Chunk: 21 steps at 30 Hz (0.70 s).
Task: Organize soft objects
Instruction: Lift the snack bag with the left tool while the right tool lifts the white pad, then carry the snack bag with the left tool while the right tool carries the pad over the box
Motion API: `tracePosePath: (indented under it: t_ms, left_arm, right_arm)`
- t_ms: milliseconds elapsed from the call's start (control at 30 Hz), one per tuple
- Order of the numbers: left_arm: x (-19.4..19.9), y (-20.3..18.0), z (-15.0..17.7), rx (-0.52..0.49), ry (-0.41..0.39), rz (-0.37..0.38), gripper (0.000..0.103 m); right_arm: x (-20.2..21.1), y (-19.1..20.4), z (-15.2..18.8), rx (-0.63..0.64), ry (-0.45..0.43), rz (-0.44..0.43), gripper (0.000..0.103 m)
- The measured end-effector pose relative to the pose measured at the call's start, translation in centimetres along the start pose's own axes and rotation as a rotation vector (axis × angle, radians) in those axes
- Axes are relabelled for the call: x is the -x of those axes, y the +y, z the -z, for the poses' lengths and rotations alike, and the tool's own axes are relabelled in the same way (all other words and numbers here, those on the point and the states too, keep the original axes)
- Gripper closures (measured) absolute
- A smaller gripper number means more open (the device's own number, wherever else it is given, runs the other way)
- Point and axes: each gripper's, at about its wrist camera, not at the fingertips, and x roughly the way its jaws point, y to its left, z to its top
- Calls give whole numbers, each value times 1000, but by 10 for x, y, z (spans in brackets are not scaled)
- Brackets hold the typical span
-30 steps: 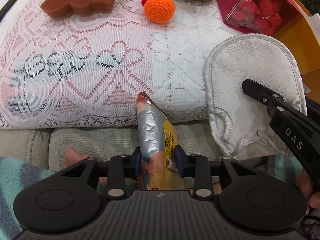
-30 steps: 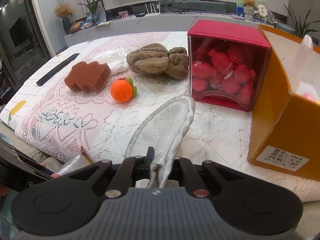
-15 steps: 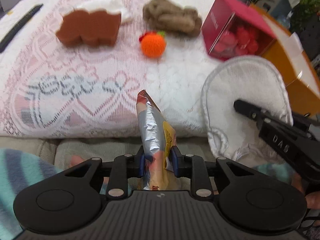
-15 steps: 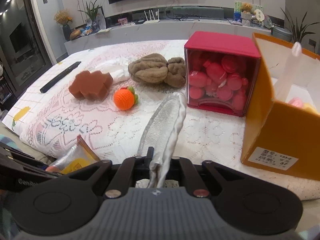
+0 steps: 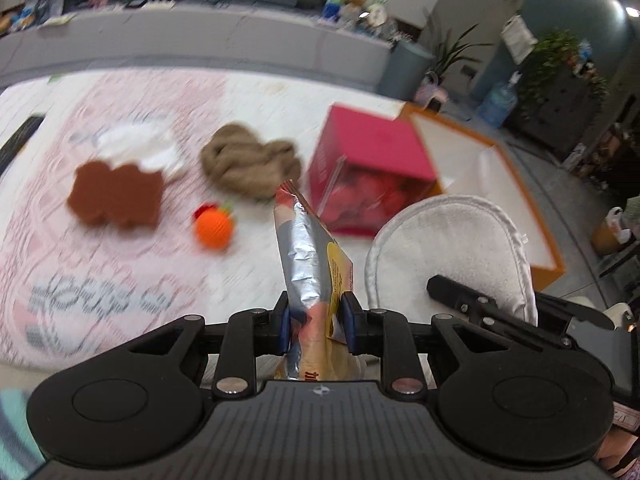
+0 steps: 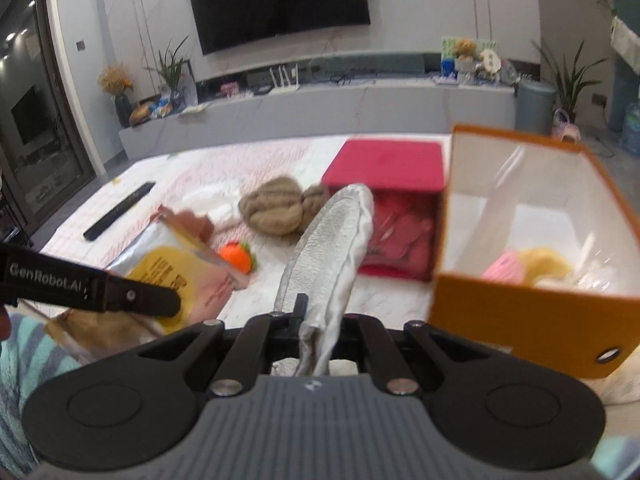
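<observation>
My left gripper (image 5: 314,320) is shut on a silver and yellow snack pouch (image 5: 308,268), held upright above the near edge of the lace-covered table (image 5: 120,264). My right gripper (image 6: 316,320) is shut on a white padded mitt (image 6: 332,248), also visible in the left wrist view (image 5: 452,248). The pouch also shows in the right wrist view (image 6: 172,272). An open orange box (image 6: 532,280) with soft items inside stands just right of the mitt. A brown sponge (image 5: 116,196), an orange knitted ball (image 5: 214,230) and a brown plush (image 5: 250,164) lie on the table.
A red box (image 5: 368,172) with a clear front holding red pieces stands between the plush and the orange box. A white cloth (image 5: 136,146) lies behind the sponge. A black remote (image 6: 120,210) lies at the far left. A TV console runs behind the table.
Both grippers have risen and tilted up with their loads, so the table looks lower and the room shows. The orange box's open top has come into view beside the mitt.
</observation>
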Motion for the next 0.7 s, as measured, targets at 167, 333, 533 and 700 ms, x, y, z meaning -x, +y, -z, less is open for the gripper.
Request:
tracePosePath:
  t_ms: [167,333,533,700]
  left_arm:
    - [-2,-25,-18,-40,-35,34,75]
    - [-10,-51,-39,-83,-57,54,75]
    - [-27,-75,-58,-116,-60,77,75]
    - [-44,-97,-73,-161,-51,88,75]
  right_arm:
    - [16,-23,-22,-37,-41,-8,101]
    - [21,-51,-46,-62,-69,7,101]
    - [9,-85,-75,-62,-60,53,101]
    - [-2,-117,-94,-69,-64,99,101]
